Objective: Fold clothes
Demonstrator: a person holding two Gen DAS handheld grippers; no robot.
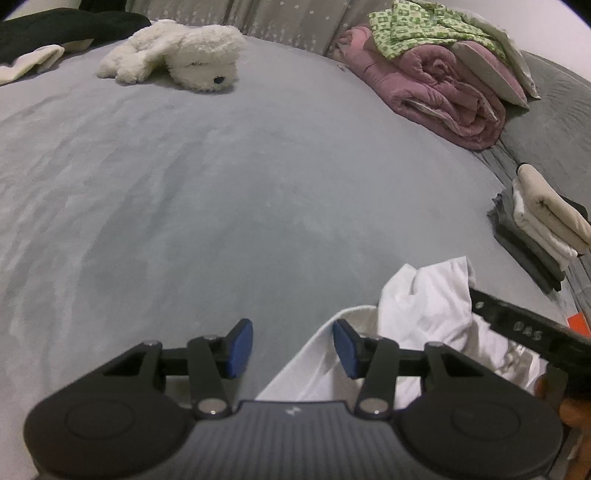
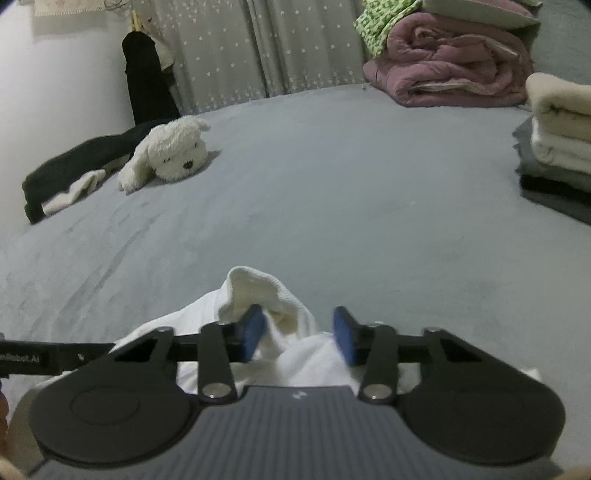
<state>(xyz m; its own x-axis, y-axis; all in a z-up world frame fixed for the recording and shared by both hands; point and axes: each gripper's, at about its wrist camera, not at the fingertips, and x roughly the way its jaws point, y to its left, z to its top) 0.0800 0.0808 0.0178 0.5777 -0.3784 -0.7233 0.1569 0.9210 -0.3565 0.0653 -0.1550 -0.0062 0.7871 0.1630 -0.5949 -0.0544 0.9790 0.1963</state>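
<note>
White garment point(image 2: 295, 354), crumpled, lies at the near edge of the grey bed point(image 2: 332, 192), directly under both grippers.

Right gripper point(image 2: 299, 334): blue pads spread apart, nothing pinched. A raised fold of the garment stands in the gap between them and brushes the inner face of the left-hand pad point(image 2: 253, 334); the other pad looks clear of the cloth. More white fabric spreads below the linkage on both sides.

Left gripper point(image 1: 293, 349): pads spread wide, holding nothing. Bare bed shows in most of the gap; a smooth edge of the white garment point(image 1: 417, 310) runs beneath the right-hand pad point(image 1: 347, 349), contact uncertain. Bunched part of the garment sits just right of this gripper, against the black body of the right gripper point(image 1: 524, 332), which enters from the right edge.

Farther out:
- Stack of folded clothes point(image 2: 557, 147) at the right edge of the bed: cream pieces on top, grey and black beneath. Well apart from the garment.
- Rolled pink quilt point(image 2: 450, 66) at the far right, green-patterned cloth point(image 2: 373, 29) and a pillow on top.
- White plush dog point(image 2: 170, 155) lying at far left, head toward the cameras.
- Black garment point(image 2: 81, 155) with a cream piece just behind and beside the plush.
- Grey star-print curtain point(image 2: 258, 55) along the far side.
</note>
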